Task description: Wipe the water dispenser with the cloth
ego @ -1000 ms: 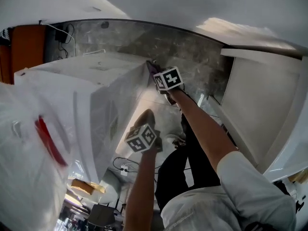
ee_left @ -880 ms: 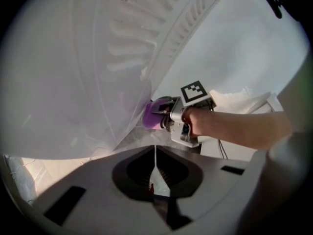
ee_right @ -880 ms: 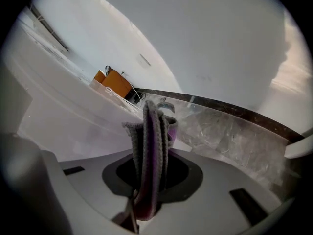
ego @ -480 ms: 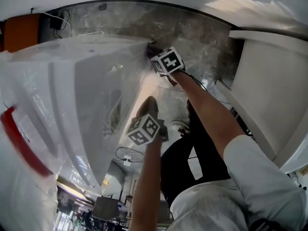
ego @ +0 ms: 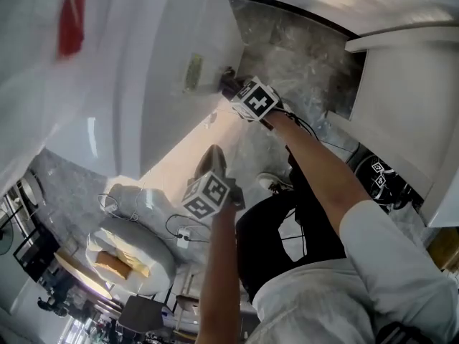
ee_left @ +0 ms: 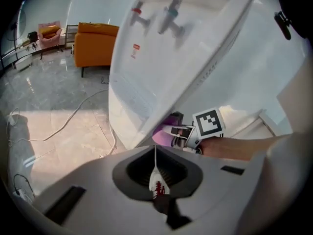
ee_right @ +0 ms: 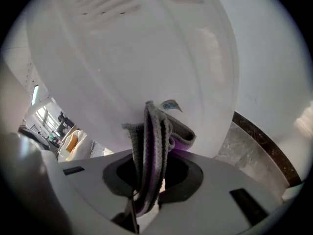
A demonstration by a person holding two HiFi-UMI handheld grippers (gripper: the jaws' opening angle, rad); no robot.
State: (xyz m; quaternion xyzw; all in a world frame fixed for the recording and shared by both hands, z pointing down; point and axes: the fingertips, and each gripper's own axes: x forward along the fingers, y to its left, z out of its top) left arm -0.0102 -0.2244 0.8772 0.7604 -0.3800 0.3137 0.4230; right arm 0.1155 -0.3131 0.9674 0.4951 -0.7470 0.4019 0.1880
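Right gripper view: cloth [ee_right: 152, 146] clamped between right tongs [ee_right: 145, 202].

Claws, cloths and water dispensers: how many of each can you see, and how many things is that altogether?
Claws: 2, the left claw and the right claw
Cloth: 1
Water dispenser: 1
Total: 4

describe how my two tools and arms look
Both the left tool and right tool have pale grey bodies and carry a white cube with black square markers. The forearms are bare; a short white sleeve covers the right upper arm.
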